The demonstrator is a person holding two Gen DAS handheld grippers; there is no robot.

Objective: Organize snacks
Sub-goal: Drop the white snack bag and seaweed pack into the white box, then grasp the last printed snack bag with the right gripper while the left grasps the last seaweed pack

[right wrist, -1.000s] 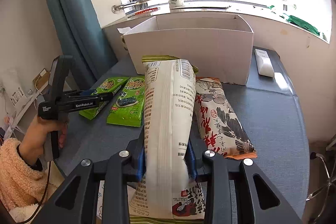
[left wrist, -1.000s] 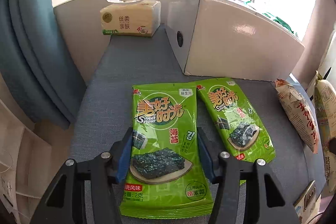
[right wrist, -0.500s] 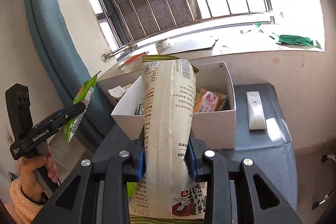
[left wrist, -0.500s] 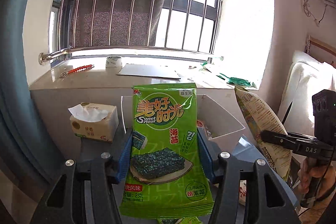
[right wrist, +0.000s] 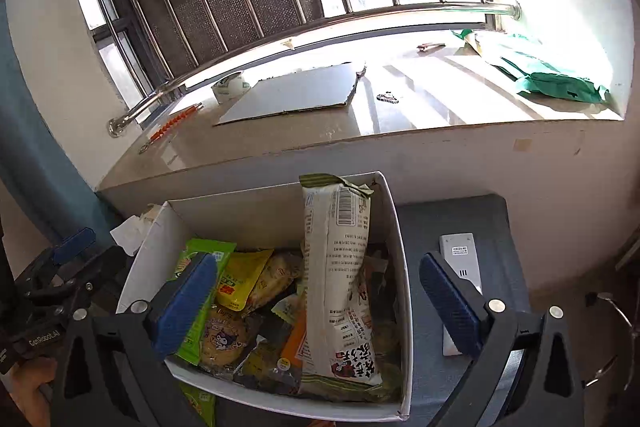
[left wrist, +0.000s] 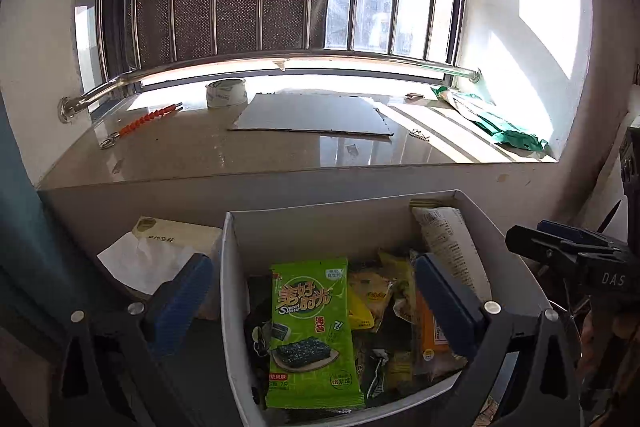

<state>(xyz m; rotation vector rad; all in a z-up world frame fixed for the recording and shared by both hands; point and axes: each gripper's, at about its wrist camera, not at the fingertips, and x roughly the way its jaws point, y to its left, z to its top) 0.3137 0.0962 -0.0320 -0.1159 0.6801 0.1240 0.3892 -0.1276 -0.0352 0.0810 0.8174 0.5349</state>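
Both packets have gone from the desk into the box (left wrist: 236, 327) since a second ago: the seaweed packet (left wrist: 312, 339) that the left gripper (left wrist: 314, 299) carried now lies flat on the heap inside, and the long white bag (right wrist: 340, 279) that the right gripper (right wrist: 320, 291) pinched now leans against the box's right wall. Both sets of jaws have just been opening and now stand wide, with nothing pressed between the pads; each packet sits below and between its gripper's fingers, but free of them.

The step in hand looks like the release and pull-away. To do it well, I would lift each gripper straight up out of the box before swinging aside, so a pad does not catch a packet's edge and drag it back out. The white bag pokes above the box's rim at the far end and may tip over, so a gentle nudge down toward the middle of the box would settle it. The two grippers are close together over the box, so they should part outward, left one toward the tissue pack (left wrist: 160, 247) beside the box.
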